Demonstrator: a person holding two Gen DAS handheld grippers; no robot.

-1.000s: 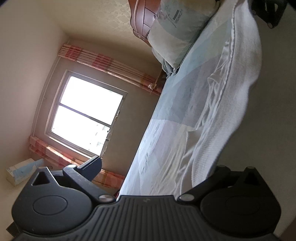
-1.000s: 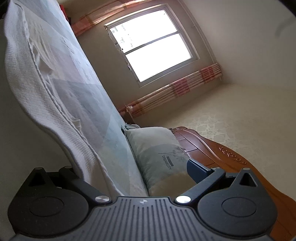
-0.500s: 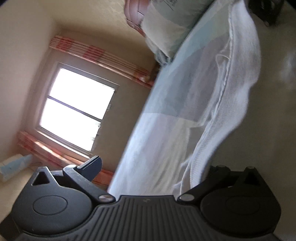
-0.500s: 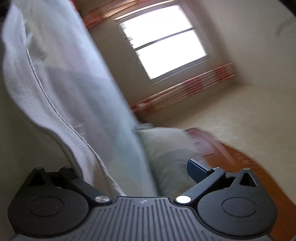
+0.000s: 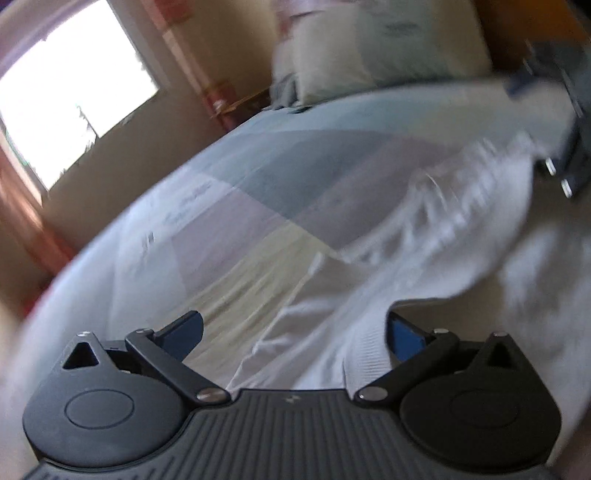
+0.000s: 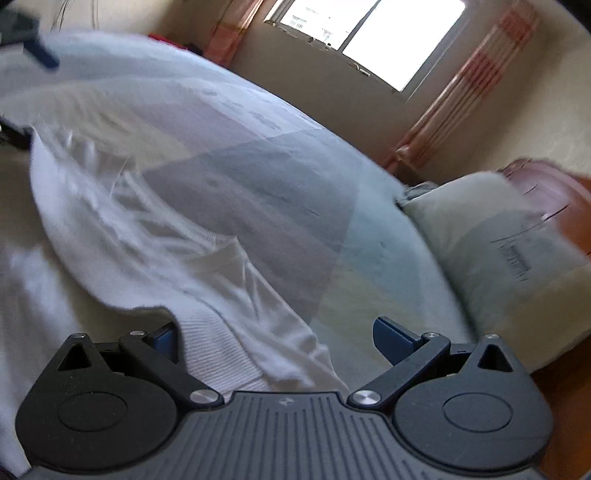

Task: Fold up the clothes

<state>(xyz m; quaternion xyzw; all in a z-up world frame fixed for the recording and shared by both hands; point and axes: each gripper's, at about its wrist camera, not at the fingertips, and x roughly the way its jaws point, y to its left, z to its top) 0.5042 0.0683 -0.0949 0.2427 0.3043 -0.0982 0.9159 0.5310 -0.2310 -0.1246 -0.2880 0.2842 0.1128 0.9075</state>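
A white ribbed garment (image 5: 436, 221) lies spread and wrinkled across the bed, its near edge reaching under both grippers. My left gripper (image 5: 295, 332) is open; the cloth runs between its fingers and rests against the right fingertip (image 5: 404, 338). My right gripper (image 6: 275, 336) is open too, with the garment (image 6: 140, 236) bunched between its fingers and covering part of the left fingertip (image 6: 164, 338). Each gripper shows as a blurred dark shape with a blue tip in the other's view: the right gripper (image 5: 546, 77) and the left gripper (image 6: 37, 55).
The bed sheet (image 5: 295, 162) has pale blue, grey, lilac and yellow blocks. A pillow (image 6: 509, 251) leans on the wooden headboard (image 6: 546, 184). A bright window (image 6: 388, 33) with striped curtains (image 6: 458, 96) is behind the bed.
Both views have swung from a steep tilt to nearly level over the bed, with motion blur. The white garment, stretched along the bed's edge before, now lies lower and wrinkled on the sheet.
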